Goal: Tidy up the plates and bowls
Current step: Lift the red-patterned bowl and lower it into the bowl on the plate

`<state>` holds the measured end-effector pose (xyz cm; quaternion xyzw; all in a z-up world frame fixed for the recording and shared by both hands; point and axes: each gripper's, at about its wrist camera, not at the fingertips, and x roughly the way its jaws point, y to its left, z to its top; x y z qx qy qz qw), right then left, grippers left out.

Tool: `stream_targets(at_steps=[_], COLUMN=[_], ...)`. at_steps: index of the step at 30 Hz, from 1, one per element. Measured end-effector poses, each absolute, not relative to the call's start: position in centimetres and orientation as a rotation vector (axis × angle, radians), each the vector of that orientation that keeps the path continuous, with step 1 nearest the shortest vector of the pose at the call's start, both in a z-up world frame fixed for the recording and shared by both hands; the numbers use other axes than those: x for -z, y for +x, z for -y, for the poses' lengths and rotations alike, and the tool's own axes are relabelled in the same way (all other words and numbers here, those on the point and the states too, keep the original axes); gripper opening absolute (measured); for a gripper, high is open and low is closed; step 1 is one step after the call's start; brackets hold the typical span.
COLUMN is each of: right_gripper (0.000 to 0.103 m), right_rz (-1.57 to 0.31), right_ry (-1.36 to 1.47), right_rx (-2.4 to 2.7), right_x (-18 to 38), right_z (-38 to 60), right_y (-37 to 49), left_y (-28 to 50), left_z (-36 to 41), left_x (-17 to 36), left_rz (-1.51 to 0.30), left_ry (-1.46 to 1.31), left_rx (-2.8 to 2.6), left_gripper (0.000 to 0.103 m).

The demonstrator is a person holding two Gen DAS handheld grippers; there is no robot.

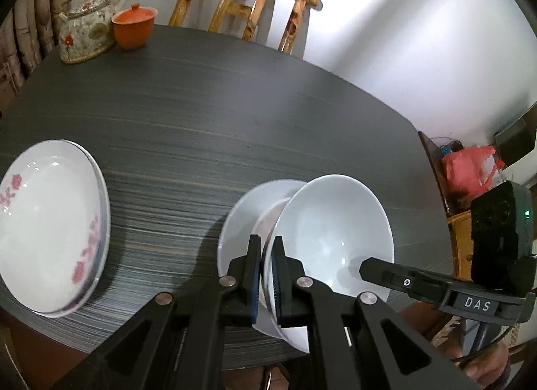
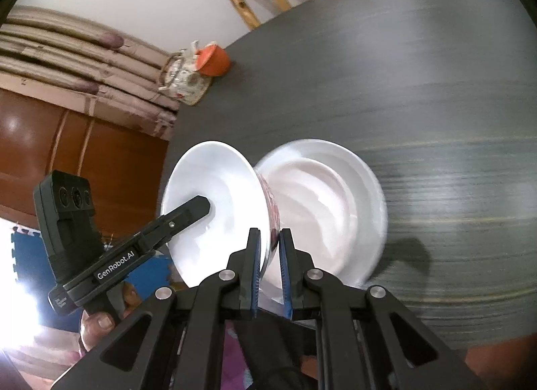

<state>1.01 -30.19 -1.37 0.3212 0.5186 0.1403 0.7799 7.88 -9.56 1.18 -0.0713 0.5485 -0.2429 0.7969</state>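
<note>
Dark wood-grain table fills both views, with a white wall behind it. The left gripper is clamped on the near rim of one tilted white bowl, one pad outside the wall and one inside. The right gripper is clenched on a rim in the same way. Each camera shows a finger of the other gripper lying in that bowl's hollow, so the two seem to hold the one bowl at opposite sides of its rim. In the right wrist view a reddish pattern shows on the outer wall just beyond the pads, too blurred to read. A second white dish lies just behind the bowl, to the left of the left gripper's fingers; whether the two touch I cannot tell. Well off to that gripper's left sits one plate with pink flowers, a second rim showing beneath it. Far ahead and left of it stand one flowered teapot and one orange lidded cup, side by side. One wooden chair stands beyond the table's far edge. One red bag lies off the table, to the right. The right gripper's body reads "DAS"; the left gripper's reads "GenRobot.AI".
</note>
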Motion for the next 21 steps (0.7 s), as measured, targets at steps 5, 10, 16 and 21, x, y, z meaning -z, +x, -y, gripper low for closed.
stream_targets(at_steps=[5, 10, 16, 21], right_gripper=[0.012, 0.012, 0.012, 0.012], right_rz=[-1.127, -1.139, -1.146, -1.142], right_ry=[0.689, 0.704, 0.711, 0.703], right_rx=[-0.282, -0.275, -0.274, -0.263], right_x=[2.4, 3.4, 4.1, 3.8], right_z=[31.4, 31.8, 31.7, 31.8], right_y=[0.5, 0.7, 1.1, 1.1], left_y=[7.7, 7.5, 7.3, 7.1], left_z=[10.3, 11.0, 11.5, 11.8], left_x=[-0.1, 1.1, 1.5, 1.6], left_rz=[-1.199, -1.22, -1.212, -1.217], left_ry=[-0.14, -0.095, -0.075, -0.053], left_rx=[0.513, 0.5, 0.493, 0.49], left_gripper=[0.006, 0.006, 0.007, 0.009])
